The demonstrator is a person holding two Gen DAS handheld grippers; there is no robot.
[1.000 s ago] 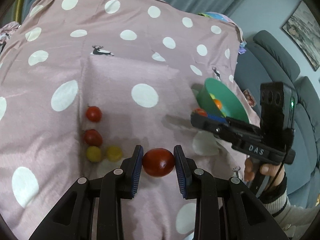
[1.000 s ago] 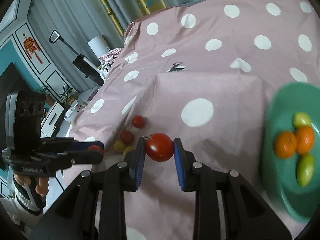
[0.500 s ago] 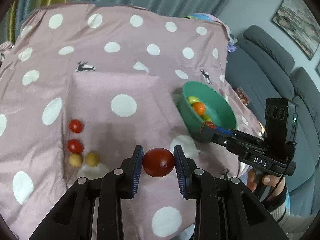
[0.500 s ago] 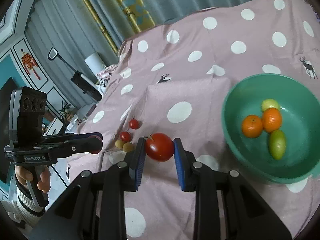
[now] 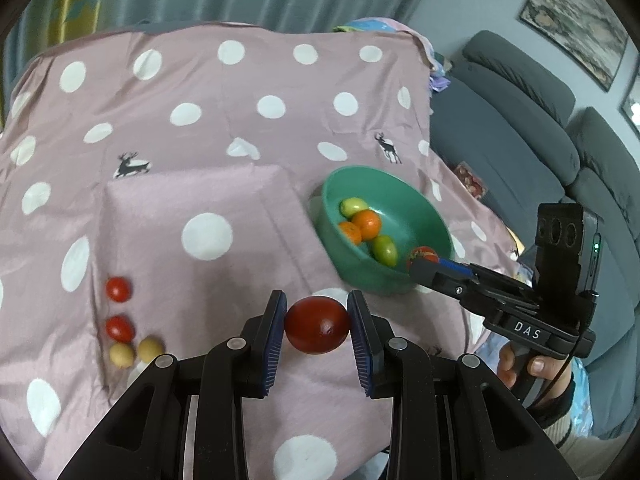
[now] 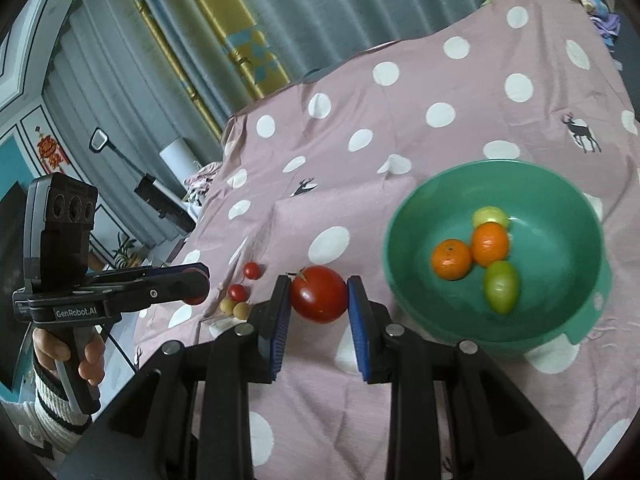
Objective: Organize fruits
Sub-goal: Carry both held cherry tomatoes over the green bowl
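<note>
My left gripper (image 5: 317, 326) is shut on a dark red tomato (image 5: 317, 326), held above the cloth. My right gripper (image 6: 319, 300) is shut on a red tomato with a stem (image 6: 319, 294); in the left wrist view that tomato (image 5: 422, 255) shows at the near rim of the green bowl (image 5: 424, 204). The bowl (image 6: 560, 320) holds two oranges (image 6: 451, 259) and two green fruits (image 6: 501, 286). Two small red tomatoes (image 5: 118, 289) and two small yellow fruits (image 5: 150, 347) lie on the cloth at the left. In the right wrist view the left gripper (image 6: 196, 280) hangs to the left of them.
A pink cloth with white dots (image 5: 208, 236) covers the raised surface and drapes down its sides. A grey sofa (image 5: 520, 128) stands to the right, curtains (image 6: 168, 60) behind. A person's hand (image 5: 532, 368) grips the right tool's handle.
Both grippers have lifted and drawn back with their tomatoes still held. The green bowl has come fully into both views, and the right gripper's tomato now sits at its near rim.
</note>
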